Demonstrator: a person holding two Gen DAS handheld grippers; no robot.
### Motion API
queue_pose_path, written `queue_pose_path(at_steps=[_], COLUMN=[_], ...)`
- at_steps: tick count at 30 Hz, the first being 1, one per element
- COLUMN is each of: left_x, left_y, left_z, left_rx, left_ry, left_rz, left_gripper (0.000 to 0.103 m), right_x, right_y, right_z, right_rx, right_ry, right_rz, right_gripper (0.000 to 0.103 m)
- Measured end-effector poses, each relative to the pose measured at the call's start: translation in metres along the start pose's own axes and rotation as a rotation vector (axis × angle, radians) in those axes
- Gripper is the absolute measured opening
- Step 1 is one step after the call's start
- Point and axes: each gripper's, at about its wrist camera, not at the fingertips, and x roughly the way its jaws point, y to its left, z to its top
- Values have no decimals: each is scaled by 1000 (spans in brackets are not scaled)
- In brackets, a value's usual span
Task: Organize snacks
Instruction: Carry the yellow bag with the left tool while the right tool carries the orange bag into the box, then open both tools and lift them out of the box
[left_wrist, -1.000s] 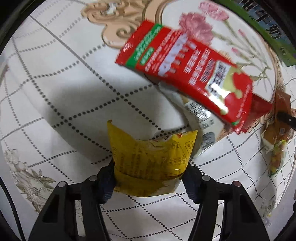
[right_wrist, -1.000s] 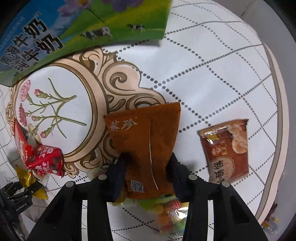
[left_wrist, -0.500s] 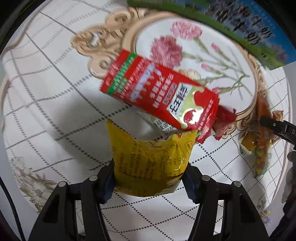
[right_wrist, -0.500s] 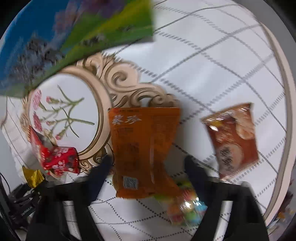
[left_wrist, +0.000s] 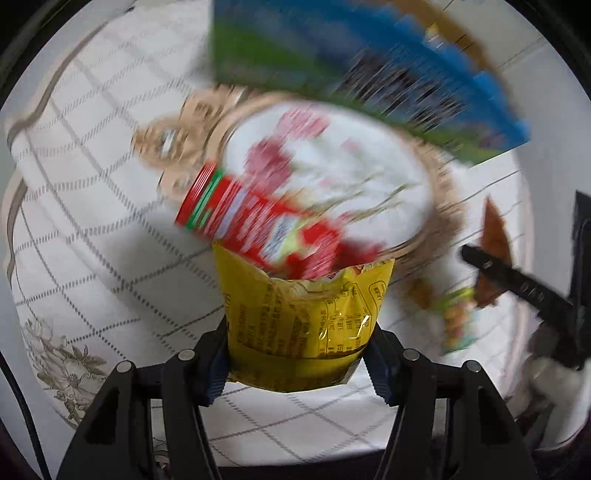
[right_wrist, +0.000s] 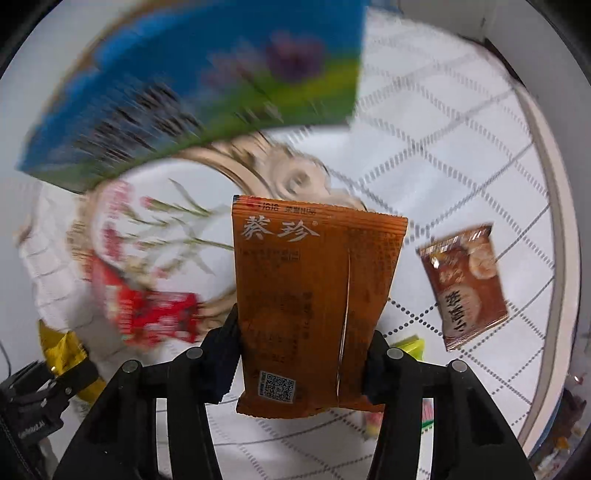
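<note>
The blue-and-green box (right_wrist: 192, 88) stands at the bench's (right_wrist: 461, 155) far edge. We hold our right gripper (right_wrist: 303, 354), jaws just closed, clamped on the orange packet (right_wrist: 314, 295), our left gripper (left_wrist: 299, 354) clamped on the yellow packet (left_wrist: 306, 321); we should carry both steadily toward the box, clear of the loose snacks

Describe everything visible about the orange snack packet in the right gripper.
The orange snack packet is a flat, sealed foil-like pouch with crimped ends, white Chinese characters near its top, fine print, a back seam running lengthwise and a QR code near its bottom edge. It stands roughly upright in the right wrist view, lifted clear of the tablecloth. The right gripper has just been closing; its pads press the packet's lower sides. Nothing else touches it. In the left wrist view only a sliver shows.
</note>
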Motion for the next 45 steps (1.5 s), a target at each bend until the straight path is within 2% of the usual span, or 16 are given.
queue_pose_path(at_steps=[3,5,6,12,16,22,26,33,34,35,36,38,39,41,43,45], left_x=[-34,-59,-69,-112,-103,-46,4,44,47,50,52,54,53,49,44,39], left_y=[-35,-43,-51,-87,-87,-84,-78,-72,-72,-72,-72,-72,-72,-71,-70,-71], left_z=[24,52,71,147,202,255,272,277,276,276,276,276,276,276,276,276], left_rx=[28,56,71,135,109,30,-4,-49,-49,-47,-48,-34,-26,-30,-27,-14], left_ry=[-56,-96,-119,-227,-185,-49,63,153,162,171,177,166,159,144,140,128], left_rz=[-77,-115,-129,-97,-93,-70,-59,-76,-82,-89,-94,-78,-70,-75,-78,-67], left_gripper=[59,59,59,59,59,59,59,60,61,62,66,80,87,88,96,96], right_x=[-47,-73,-87,-132,-123,-81,-40,-1,2,5,7,11,11,12,13,14], right_y=[14,27,48,75,76,75,66,62,61,61,60,60,60,60,58,57], right_z=[9,24,17,80,123,169,184,189,189,188,188,188,188,189,189,190], right_rx=[-28,-46,-48,-66,-45,-22,-16,-26,-25,-29,-31,-40,-41,-54,-56,-57], right_ry=[-67,-112,-130,-223,-223,-145,-95,-19,-10,-3,6,21,27,30,37,37], right_rz=[55,85,97,88,34,-16,-43,-50,-48,-47,-54,-65,-72,-88,-98,-101], right_gripper=[55,55,55,55,55,55,55,56,57,65,78,90,91,92,94,94])
